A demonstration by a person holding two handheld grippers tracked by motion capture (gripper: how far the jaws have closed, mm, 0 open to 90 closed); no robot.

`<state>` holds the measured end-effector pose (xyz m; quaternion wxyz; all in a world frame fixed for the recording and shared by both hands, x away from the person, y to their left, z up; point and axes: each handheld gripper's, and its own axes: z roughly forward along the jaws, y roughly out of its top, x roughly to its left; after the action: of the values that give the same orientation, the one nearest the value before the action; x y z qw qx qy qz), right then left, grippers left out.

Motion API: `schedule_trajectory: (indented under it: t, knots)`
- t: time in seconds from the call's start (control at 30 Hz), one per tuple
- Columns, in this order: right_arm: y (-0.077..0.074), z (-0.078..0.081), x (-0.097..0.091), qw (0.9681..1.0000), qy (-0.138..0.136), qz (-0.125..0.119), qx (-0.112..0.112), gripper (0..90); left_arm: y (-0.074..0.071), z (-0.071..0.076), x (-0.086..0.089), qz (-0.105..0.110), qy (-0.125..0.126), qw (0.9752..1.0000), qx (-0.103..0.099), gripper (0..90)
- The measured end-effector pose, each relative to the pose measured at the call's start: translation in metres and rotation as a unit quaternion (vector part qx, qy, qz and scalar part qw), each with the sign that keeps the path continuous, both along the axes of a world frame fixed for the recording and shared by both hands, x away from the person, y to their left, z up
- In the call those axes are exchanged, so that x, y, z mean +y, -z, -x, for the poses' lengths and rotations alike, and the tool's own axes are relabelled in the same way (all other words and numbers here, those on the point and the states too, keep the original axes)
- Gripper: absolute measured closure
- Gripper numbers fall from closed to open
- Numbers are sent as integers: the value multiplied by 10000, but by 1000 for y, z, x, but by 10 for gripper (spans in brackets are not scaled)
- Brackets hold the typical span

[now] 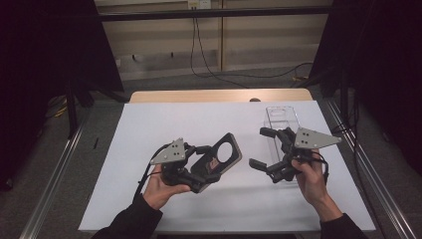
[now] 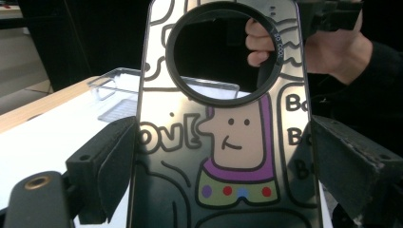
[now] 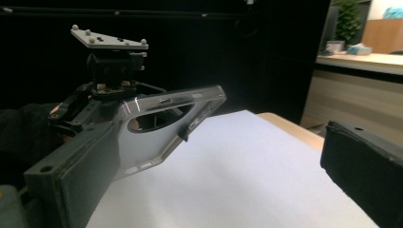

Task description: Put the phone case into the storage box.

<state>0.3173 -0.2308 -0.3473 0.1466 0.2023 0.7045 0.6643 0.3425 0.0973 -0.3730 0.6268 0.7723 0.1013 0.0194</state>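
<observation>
The phone case (image 1: 222, 157) with a cartoon face is up off the white table (image 1: 164, 124), near the middle, squeezed between the left gripper (image 1: 206, 167) jaws. The right gripper (image 1: 261, 148) is wide open, holding nothing, beside a clear tray (image 1: 282, 115) near the right edge. Behind are grey floor and dark curtains.

Desk (image 1: 164, 94): light wood top, covered almost fully by a white sheet (image 1: 199, 129). A clear plastic tray (image 1: 281, 119) lies on the sheet's right side.
</observation>
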Motion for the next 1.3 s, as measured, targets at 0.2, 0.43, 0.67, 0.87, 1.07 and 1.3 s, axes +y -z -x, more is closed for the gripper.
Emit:
schedule_trajectory:
  t: [0.2, 0.43, 0.67, 0.87, 1.07, 1.3]
  knots:
    - [1, -5, 2, 9991, -414, 62, 102, 0, 6, 3, -8, 4, 224, 9997, 89, 122]
    - [-7, -7, 6, 9956, -900, 152, 201, 8, 3, 5, -10, 37, 322, 9995, 68, 122]
    - [-7, -13, 16, 9880, -1480, 333, 302, 11, -1, 7, -9, 55, 403, 9992, 55, 122]
    - [-9, -15, 20, 9861, -1584, 424, 281, 30, 1, 8, -11, 21, 444, 9990, 47, 122]
    - [-4, -16, 24, 9816, -1789, 594, 293, 36, 3, 9, -13, -66, 533, 9985, 55, 122]
    - [-2, -17, 30, 9791, -1848, 784, 323, 60, 7, 8, -15, -124, 601, 9981, 108, 122]
